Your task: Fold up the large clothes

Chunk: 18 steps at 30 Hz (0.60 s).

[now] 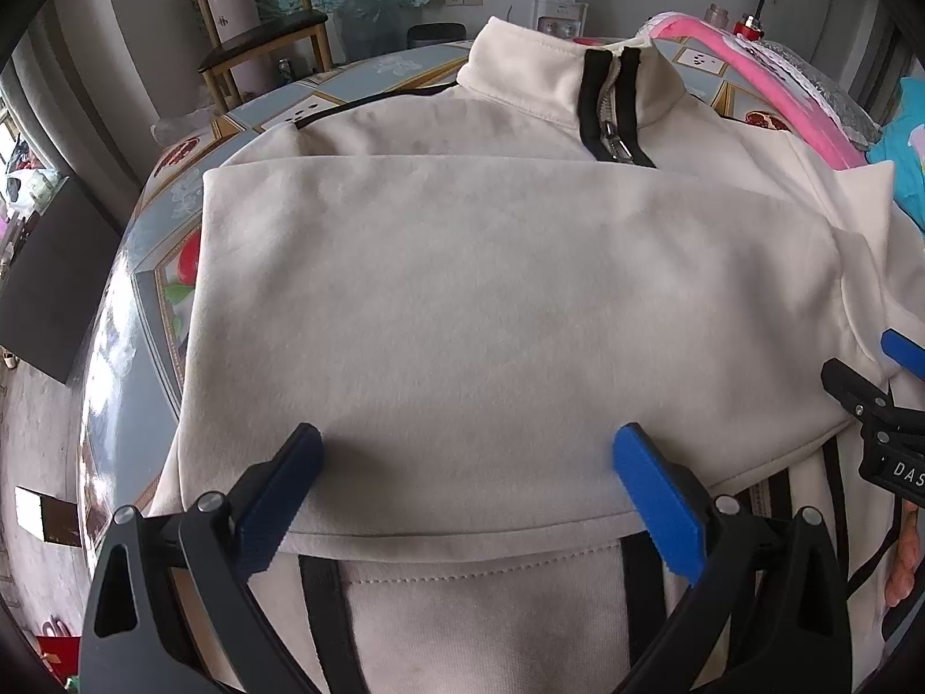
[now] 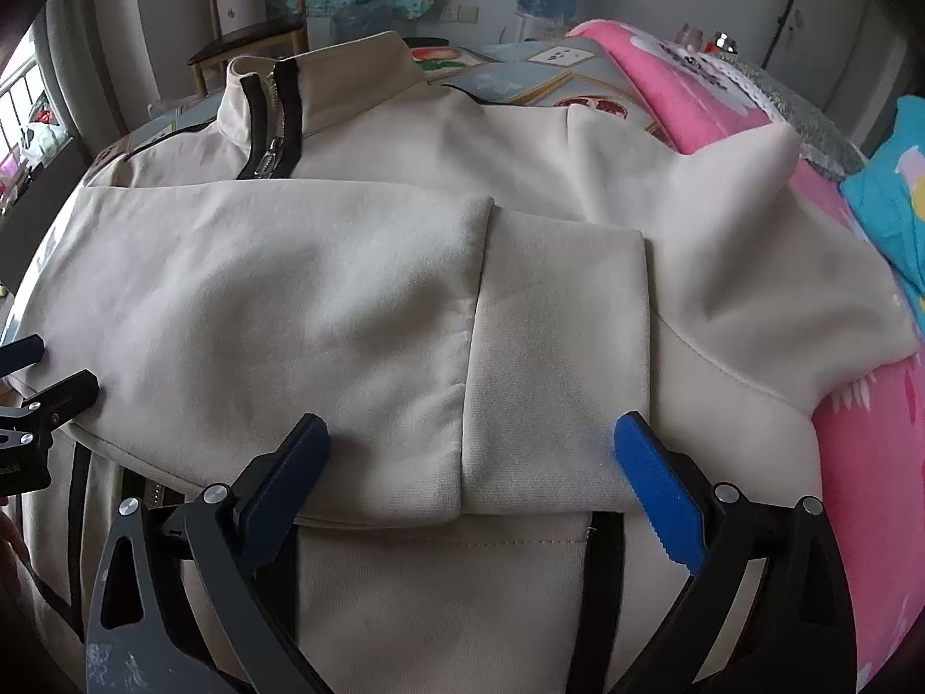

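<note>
The cream jacket (image 1: pixel 491 289) lies across the surface (image 1: pixel 144 266), sleeves folded over its chest. Both the left tool (image 1: pixel 468 457) and right tool (image 2: pixel 471 445) hover released, grasping nothing. Likely next: grip the near hem and fold toward the collar (image 1: pixel 555 81).

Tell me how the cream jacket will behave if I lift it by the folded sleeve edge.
The cream jacket will probably drape and sag, since its folded sleeves lie soft and creased. The folds may slip open when raised. The zipper and collar likely add slight weight at the far end.

White letters "DAS", cut off at the picture's edge, on the right claw's (image 1: pixel 902 347) black body.
</note>
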Tool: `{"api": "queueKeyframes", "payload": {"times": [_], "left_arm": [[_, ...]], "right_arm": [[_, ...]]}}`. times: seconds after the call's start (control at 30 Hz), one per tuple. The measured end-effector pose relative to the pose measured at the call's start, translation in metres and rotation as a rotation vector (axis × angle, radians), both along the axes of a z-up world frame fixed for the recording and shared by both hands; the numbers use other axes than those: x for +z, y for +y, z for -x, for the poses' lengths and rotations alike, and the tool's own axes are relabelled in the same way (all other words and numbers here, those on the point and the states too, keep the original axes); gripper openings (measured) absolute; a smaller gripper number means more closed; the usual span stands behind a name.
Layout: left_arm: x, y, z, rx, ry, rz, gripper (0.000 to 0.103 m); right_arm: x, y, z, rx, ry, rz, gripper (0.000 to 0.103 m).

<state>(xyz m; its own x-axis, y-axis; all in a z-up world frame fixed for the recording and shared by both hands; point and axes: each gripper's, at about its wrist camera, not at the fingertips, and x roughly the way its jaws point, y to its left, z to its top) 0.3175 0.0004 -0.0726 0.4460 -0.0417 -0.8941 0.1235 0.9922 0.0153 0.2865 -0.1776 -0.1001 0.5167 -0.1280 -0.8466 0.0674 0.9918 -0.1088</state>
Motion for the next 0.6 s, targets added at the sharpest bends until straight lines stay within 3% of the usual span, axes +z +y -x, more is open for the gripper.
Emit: {"api": "queueKeyframes", "payload": {"times": [0.23, 0.37, 0.43, 0.6], "left_arm": [[0.000, 0.000, 0.001, -0.001, -0.018, 0.002, 0.099], [0.000, 0.001, 0.002, -0.002, -0.015, 0.001, 0.099], [0.000, 0.001, 0.001, -0.004, -0.009, 0.000, 0.099], [0.000, 0.000, 0.001, -0.007, -0.006, -0.001, 0.099]], "right_arm": [[-0.001, -0.003, 0.001, 0.041, -0.017, -0.008, 0.096], [0.003, -0.002, -0.002, 0.080, 0.032, -0.001, 0.096], [0.014, -0.006, -0.001, 0.078, 0.031, 0.011, 0.096], [0.057, -0.035, 0.012, 0.043, -0.077, 0.040, 0.096]]}}
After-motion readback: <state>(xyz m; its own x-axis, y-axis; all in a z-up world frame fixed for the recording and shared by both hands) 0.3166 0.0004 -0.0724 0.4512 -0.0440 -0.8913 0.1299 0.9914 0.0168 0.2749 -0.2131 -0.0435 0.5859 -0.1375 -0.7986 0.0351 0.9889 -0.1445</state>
